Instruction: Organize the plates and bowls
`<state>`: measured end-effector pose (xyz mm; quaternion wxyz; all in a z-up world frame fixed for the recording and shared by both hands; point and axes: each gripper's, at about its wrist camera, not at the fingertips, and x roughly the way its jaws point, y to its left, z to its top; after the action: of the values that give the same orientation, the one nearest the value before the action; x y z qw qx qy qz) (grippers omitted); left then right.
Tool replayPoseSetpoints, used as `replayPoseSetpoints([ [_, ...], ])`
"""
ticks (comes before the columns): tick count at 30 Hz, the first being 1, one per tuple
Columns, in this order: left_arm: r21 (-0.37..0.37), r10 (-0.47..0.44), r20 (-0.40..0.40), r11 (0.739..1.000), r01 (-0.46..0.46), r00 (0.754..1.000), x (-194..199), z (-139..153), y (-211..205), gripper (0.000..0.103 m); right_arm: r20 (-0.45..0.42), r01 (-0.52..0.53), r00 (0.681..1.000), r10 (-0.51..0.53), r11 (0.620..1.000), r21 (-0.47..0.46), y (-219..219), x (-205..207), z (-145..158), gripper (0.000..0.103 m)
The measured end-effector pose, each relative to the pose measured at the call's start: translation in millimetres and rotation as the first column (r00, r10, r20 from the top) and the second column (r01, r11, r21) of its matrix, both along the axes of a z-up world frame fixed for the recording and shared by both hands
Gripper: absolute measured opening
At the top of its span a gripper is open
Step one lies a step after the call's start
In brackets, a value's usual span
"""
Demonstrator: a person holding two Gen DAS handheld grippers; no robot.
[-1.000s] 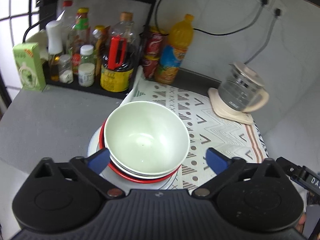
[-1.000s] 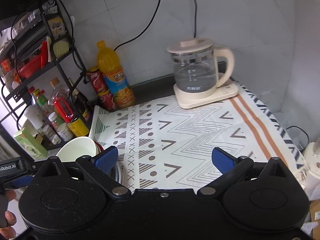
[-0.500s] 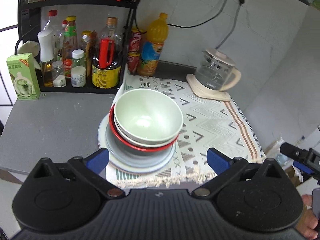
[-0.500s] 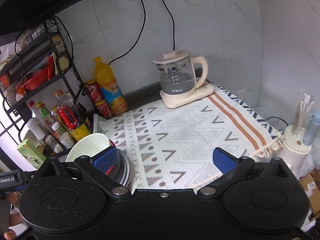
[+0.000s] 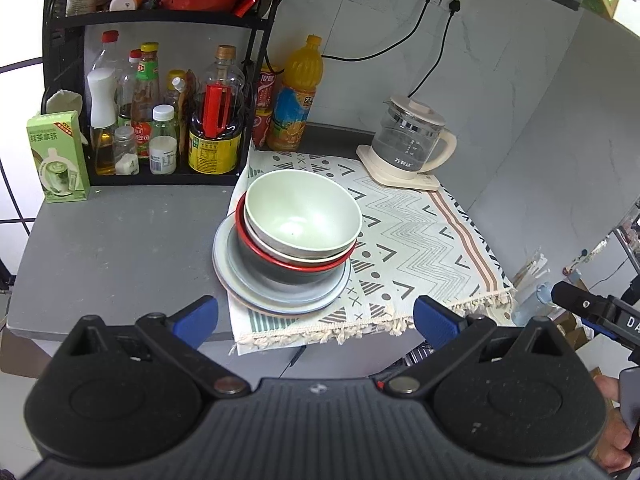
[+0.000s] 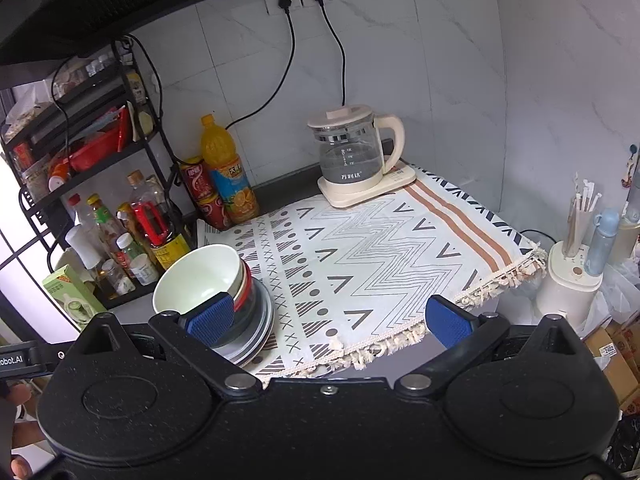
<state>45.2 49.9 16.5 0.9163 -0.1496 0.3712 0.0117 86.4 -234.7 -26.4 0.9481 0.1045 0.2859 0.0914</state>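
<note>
Grey counter (image 5: 120, 240) carries everything; patterned cloth (image 5: 420, 240) covers its right part and hangs fringed over the front edge. Black rack (image 5: 160, 20) at back left corner of counter, packed with sauce bottles, red basket on the upper shelf. Glass kettle (image 5: 412, 144) on cream base at the back right corner of cloth. Orange drink bottle (image 5: 298, 96) plus red cans at back edge, between rack and kettle. Green carton (image 5: 58, 156) at counter's left edge, beside the rack.

Stacked plates (image 5: 248, 288) sit on cloth's left edge, near the front, overhanging onto bare counter. On them a dark bowl with red rim (image 5: 288, 268), then a cream bowl (image 5: 272, 248), then pale green bowl (image 5: 304, 216) on top, all nested, upright.

Left gripper (image 5: 316, 320) held off the front edge, blue pads spread wide, gripping nothing, stack ahead between them. Right gripper (image 6: 328, 318) likewise wide apart, holding nothing, off the front edge; stack beside its left pad.
</note>
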Motion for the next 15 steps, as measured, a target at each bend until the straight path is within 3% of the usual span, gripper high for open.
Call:
replayPoseSetpoints([
  [15, 0.075, -0.028, 0.014, 0.997, 0.027, 1.000, -52.5, 6.3, 18.5, 0.103, -0.004, 0.008, 1.000, -0.008, 0.999, -0.036, 14.4, -52.4, -2.4, 0.103],
])
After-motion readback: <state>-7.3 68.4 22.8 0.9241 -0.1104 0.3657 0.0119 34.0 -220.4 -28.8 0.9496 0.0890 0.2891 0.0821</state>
